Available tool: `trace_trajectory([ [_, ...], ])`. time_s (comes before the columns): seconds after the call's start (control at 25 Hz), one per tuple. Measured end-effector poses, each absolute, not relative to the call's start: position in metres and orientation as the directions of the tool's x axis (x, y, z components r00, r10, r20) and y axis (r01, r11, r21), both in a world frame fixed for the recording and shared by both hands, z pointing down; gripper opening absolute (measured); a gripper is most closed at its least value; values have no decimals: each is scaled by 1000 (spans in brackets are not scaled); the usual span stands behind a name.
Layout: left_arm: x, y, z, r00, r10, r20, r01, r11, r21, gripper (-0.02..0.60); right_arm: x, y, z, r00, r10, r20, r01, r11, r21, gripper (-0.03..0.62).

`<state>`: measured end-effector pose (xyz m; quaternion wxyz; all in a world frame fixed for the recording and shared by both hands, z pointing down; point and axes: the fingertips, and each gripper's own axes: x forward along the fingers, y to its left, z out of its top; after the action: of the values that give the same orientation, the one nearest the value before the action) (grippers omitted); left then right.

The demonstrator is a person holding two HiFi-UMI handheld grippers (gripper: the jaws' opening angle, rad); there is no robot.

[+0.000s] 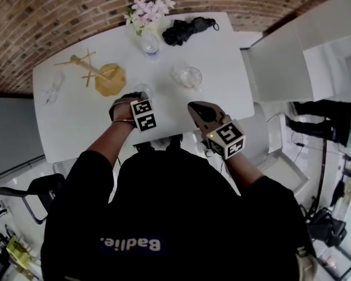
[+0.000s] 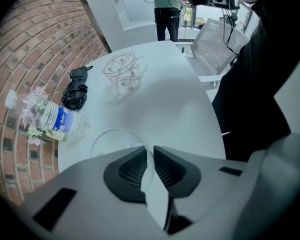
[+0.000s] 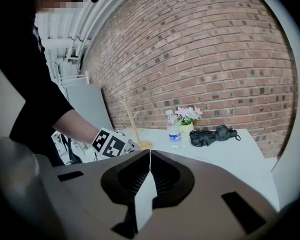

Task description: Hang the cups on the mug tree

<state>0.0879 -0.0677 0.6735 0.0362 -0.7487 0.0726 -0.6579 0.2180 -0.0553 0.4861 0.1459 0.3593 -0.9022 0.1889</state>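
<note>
A wooden mug tree stands at the table's left with bare pegs; the right gripper view shows the mug tree too. My left gripper points steeply down over a clear glass cup near the front edge. In the left gripper view the cup's rim wall runs between the pads, and the left gripper is shut on it. A second glass cup stands mid-table, and a third at the far left. My right gripper hovers at the front edge, shut and empty.
A water bottle, a pot of pink flowers and a folded black umbrella line the table's far side by the brick wall. A chair and a standing person are beyond the table's end.
</note>
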Motion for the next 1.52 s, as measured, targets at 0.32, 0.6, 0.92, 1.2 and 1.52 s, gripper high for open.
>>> trace_trajectory([
  [0.32,79,-68,663,217,-146,965,-110,-986,-124,34,200,-51,481,-697,-590,407,-704,671,-233,31],
  [0.6,72,-71,634,402,-191,896,-258,-962,-89,32,174,-56,471,-693,-588,417,-701,685,-199,31],
  [0.92,63,-72,573,663,-238,709,-352,-936,16,32,140,-60,462,-680,-569,462,-694,704,-153,31],
  [1.2,45,-71,505,851,-243,466,-336,-933,126,31,113,-65,457,-642,-580,501,-704,705,-86,32],
  [1.52,25,-60,465,947,-211,244,-260,-946,191,31,93,-64,466,-614,-576,540,-712,700,-62,32],
])
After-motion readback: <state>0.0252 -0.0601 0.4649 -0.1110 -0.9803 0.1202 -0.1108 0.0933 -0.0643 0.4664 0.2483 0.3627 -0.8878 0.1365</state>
